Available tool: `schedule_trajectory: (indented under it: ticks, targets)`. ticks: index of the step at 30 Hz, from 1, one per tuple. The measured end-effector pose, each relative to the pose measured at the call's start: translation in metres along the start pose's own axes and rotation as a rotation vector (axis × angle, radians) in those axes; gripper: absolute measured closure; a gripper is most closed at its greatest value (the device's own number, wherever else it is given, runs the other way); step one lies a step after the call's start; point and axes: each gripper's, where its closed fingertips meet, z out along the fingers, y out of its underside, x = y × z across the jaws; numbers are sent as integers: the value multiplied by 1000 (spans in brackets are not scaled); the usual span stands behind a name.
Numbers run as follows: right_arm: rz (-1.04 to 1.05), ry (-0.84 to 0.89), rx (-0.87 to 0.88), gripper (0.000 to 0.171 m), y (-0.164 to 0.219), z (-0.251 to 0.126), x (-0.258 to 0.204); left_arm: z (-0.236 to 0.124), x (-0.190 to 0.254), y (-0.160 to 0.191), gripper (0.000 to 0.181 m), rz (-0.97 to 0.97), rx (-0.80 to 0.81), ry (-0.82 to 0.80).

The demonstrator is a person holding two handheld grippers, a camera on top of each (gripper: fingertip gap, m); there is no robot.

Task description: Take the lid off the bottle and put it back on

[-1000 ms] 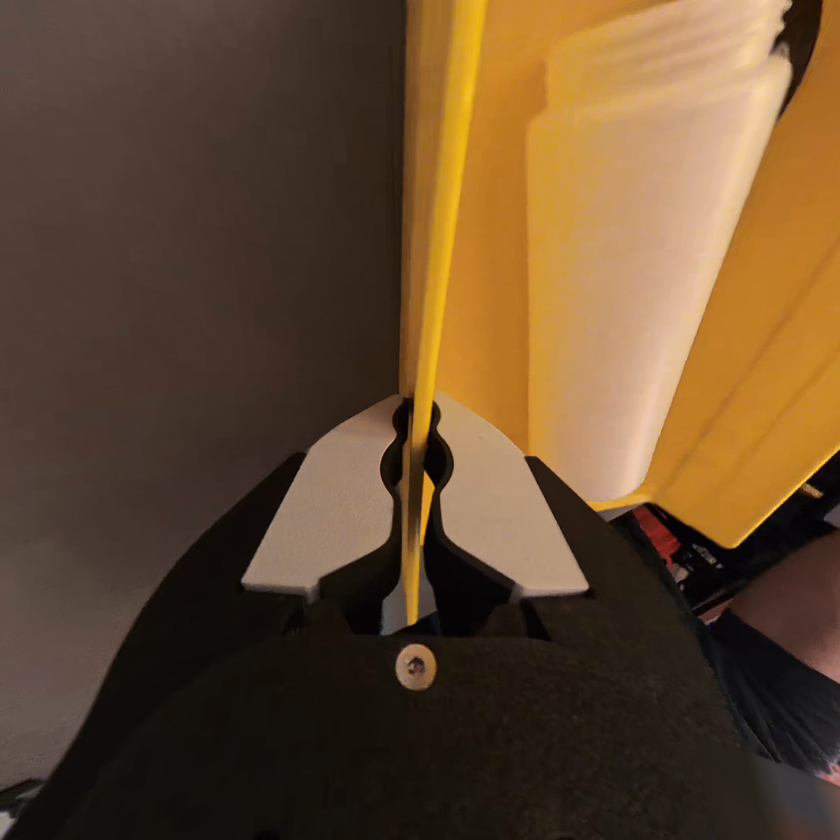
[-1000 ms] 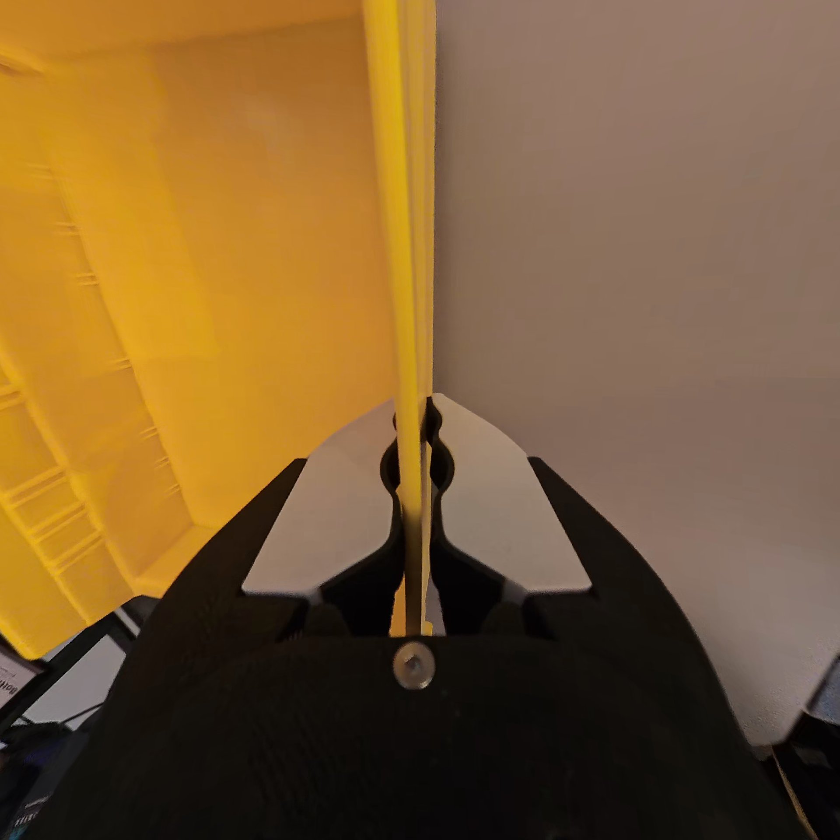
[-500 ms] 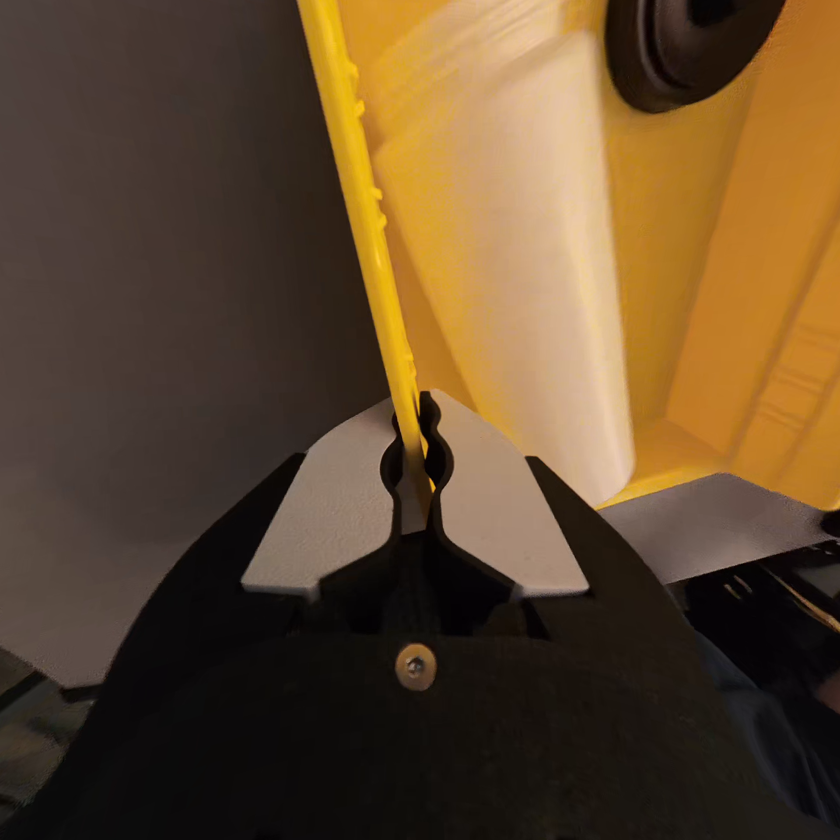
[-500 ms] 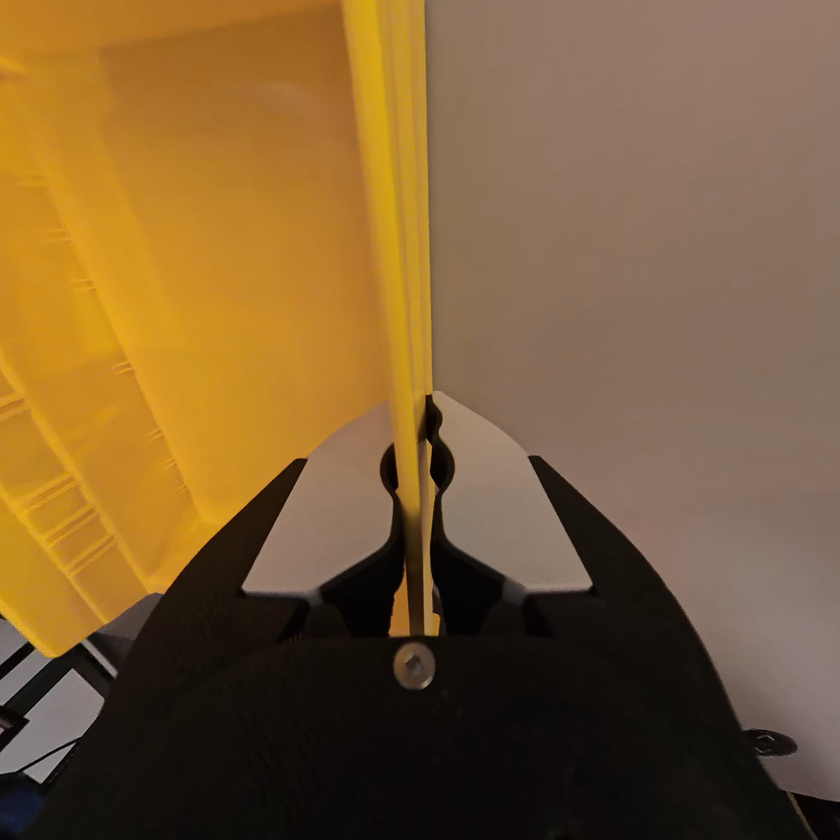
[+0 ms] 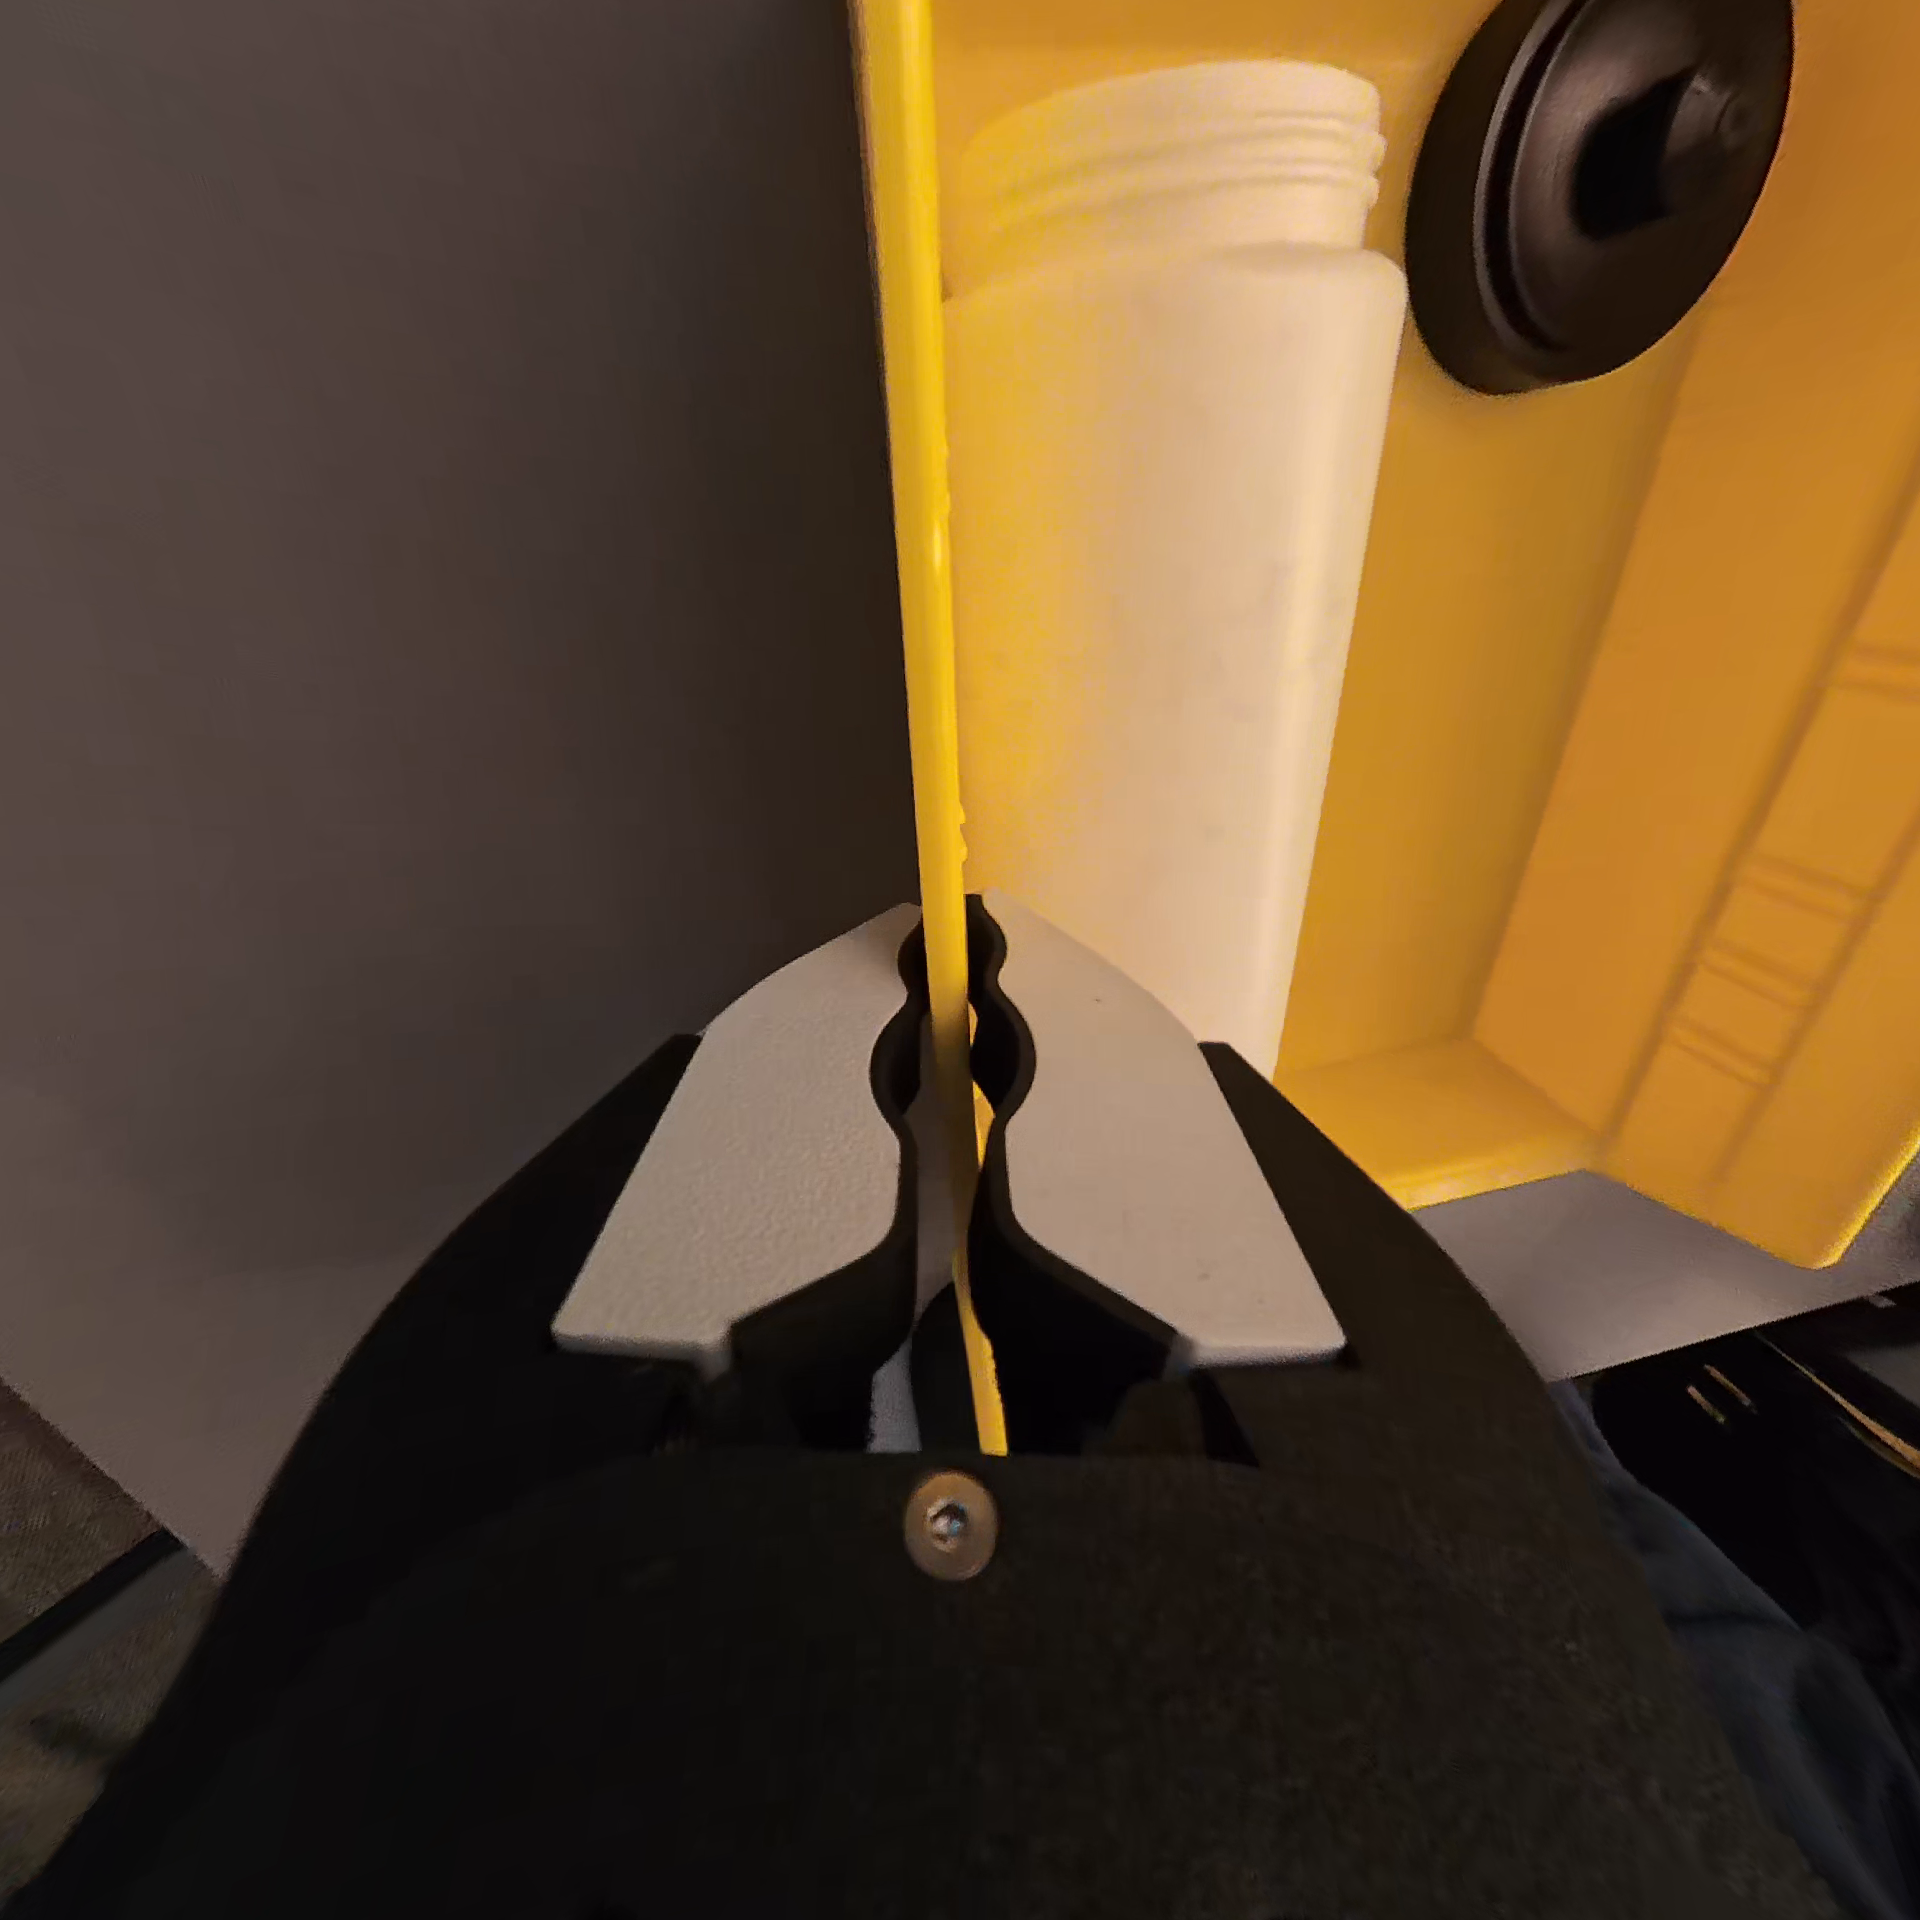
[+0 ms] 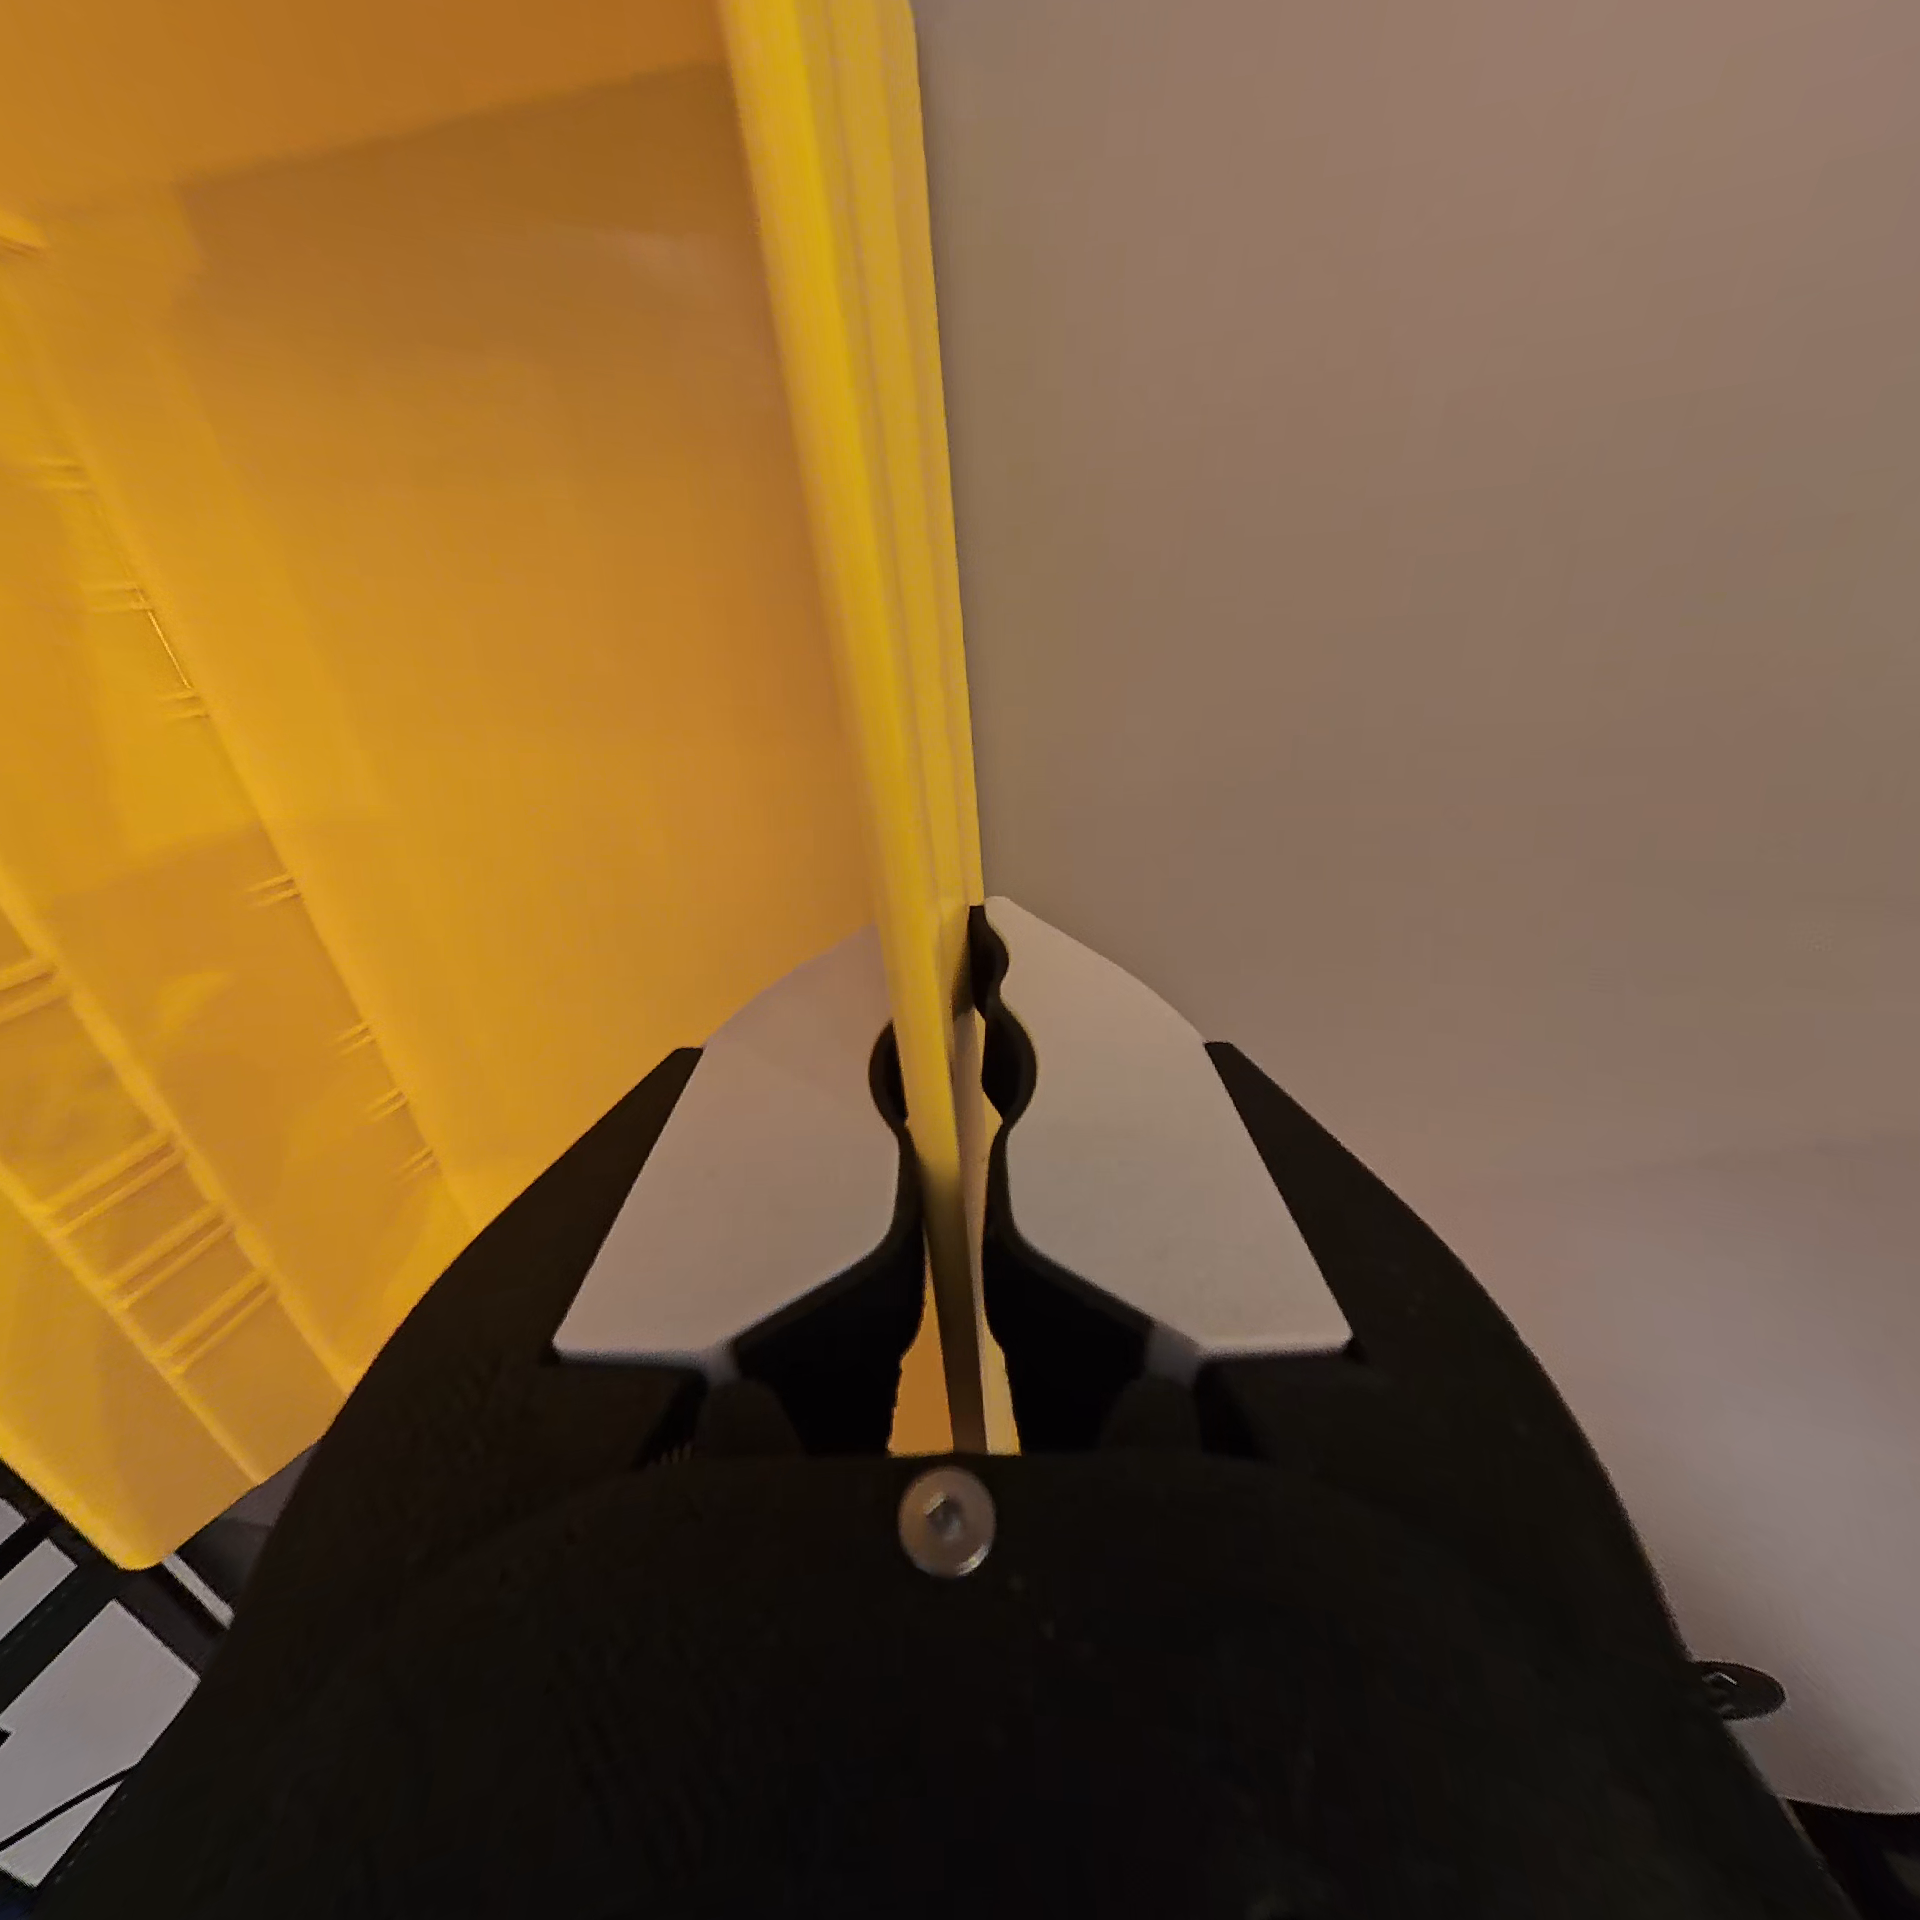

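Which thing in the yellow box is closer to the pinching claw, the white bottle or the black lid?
The white bottle, lying right beside the pinched yellow wall; the black lid lies farther off.

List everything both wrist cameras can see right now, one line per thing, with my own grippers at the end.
bin: 1, yellow, tilted up; its opposite walls are clamped by the two grippers, inside faces both cameras.
bottle: 1, white, lying inside the bin by the wall the left gripper holds; threaded neck bare, no lid on it.
lid: 1, black, round, inside the bin beside the bottle's neck.
table: 1, grey, behind and below the bin.
small dark round item: 1, at the table edge, lower right of right wrist view; cannot tell what it is.
left gripper: 1, black with pale pads, shut on the bin's thin wall edge.
right gripper: 1, same build, shut on the bin's opposite wall edge.
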Motion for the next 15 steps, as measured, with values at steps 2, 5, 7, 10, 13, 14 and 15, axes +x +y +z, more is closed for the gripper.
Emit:
schedule_trajectory:
  ticks: [2,5,7,10,13,14,15]
  targets:
    - [-14,-2,8,165,-1,0,0,-1,-2,0,177,-4,13,5]
    - [-37,-19,25,161,-1,-1,-2,-2,-3,0,176,10,28,13]
    - [-67,-32,74,157,-5,-9,-4,-7,-2,-1,176,26,57,37]
    - [-109,-24,216,144,-16,-37,-6,-33,0,-12,172,55,188,94]
    - [-173,-30,455,142,-31,-88,-16,-69,21,-20,153,110,342,161]
    - [-202,-57,554,142,-36,-108,-26,-76,34,-19,142,136,370,180]
    - [-228,-89,656,141,-39,-130,-38,-79,47,-16,134,170,378,187]
